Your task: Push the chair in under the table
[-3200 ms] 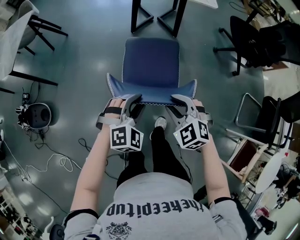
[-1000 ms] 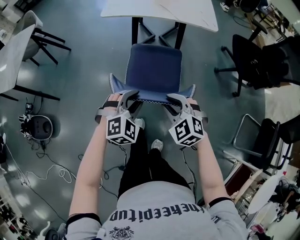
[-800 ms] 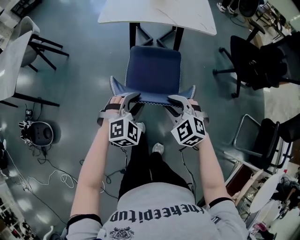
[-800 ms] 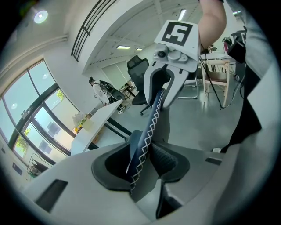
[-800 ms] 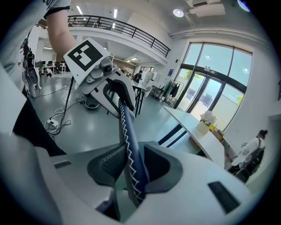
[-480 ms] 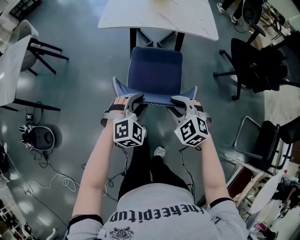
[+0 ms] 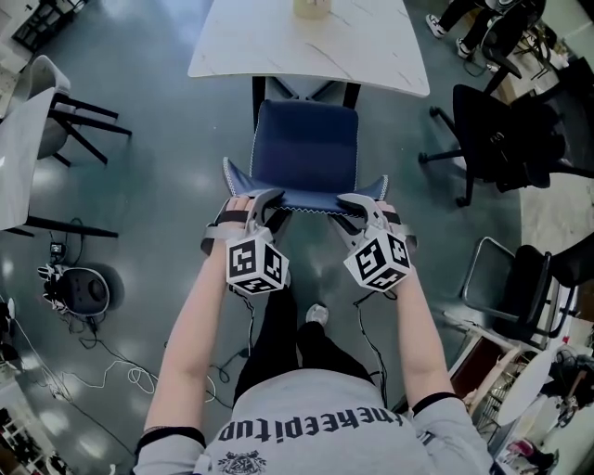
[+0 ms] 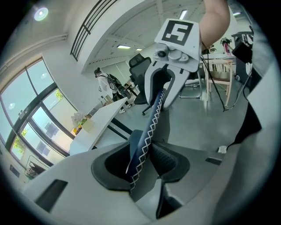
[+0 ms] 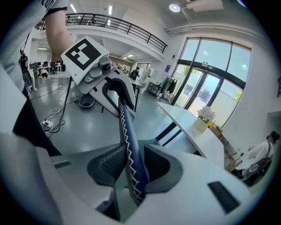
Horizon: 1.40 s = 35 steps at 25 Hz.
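**At table's edge: both grippers clamped on chair back**

Below the head cam, blue chair (image 7: 306, 144) faces the white table (image 7: 371, 56). Seat front sits abt level w/ table's near edge. Rest of seat stands out on the grey floor, black table legs just beyond it. Backrest (image 7: 306, 196) is nearest the person, its top edge trimmed w/ white zigzag stitching.

L gripper (image 7: 266, 202) has that edge near its left corner, R gripper (image 7: 355, 204) near the right corner. Both point fwd & down. Each gripper view shows the stitched edge pinched btwn the pads: jaws clenched on the backrest, both sides.

Small flower pot (image 7: 313, 7) stands at the table's far side. Black office chair (image 7: 501, 116) is off to the right, well apart. Round device (image 7: 82, 289) w/ cables lies on the floor at left.
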{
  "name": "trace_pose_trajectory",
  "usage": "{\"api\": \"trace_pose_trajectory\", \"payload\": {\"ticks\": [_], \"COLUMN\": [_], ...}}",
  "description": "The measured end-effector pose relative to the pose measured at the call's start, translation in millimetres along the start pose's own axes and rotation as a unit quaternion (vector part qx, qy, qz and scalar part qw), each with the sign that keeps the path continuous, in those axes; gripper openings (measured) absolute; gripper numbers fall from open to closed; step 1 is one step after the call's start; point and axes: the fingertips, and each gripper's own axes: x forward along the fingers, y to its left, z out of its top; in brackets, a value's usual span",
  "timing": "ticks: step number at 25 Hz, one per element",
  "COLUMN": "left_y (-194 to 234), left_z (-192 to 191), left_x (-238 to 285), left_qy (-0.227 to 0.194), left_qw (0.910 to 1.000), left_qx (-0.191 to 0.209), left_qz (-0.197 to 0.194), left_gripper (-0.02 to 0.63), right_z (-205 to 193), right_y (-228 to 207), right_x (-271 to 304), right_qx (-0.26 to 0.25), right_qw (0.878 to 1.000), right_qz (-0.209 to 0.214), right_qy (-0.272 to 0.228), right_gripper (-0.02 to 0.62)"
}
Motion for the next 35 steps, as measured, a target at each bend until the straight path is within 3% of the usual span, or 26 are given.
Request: {"api": "trace_pose_trajectory", "payload": {"ticks": [18, 35], "left_y": [34.4, 35.3], "left_z": [3.0, 2.3], "left_x": [28.6, 29.5], "left_qy": [-0.003, -0.005], "left_qw": [1.0, 0.9999], "left_qx": [0.003, 0.007], "left_qz": [-0.004, -0.005], "left_gripper": [0.15, 0.149], "right_z": [-1.5, -1.7], "right_y": [-40.4, -41.8], "right_x": [19.9, 21.5], "right_qx": [0.004, 0.009], "right_qw": [1.0, 1.0], "right_qz": [0.003, 0.004], "right_qy": [0.004, 0.003], "right_gripper": [0.127, 0.132]}}
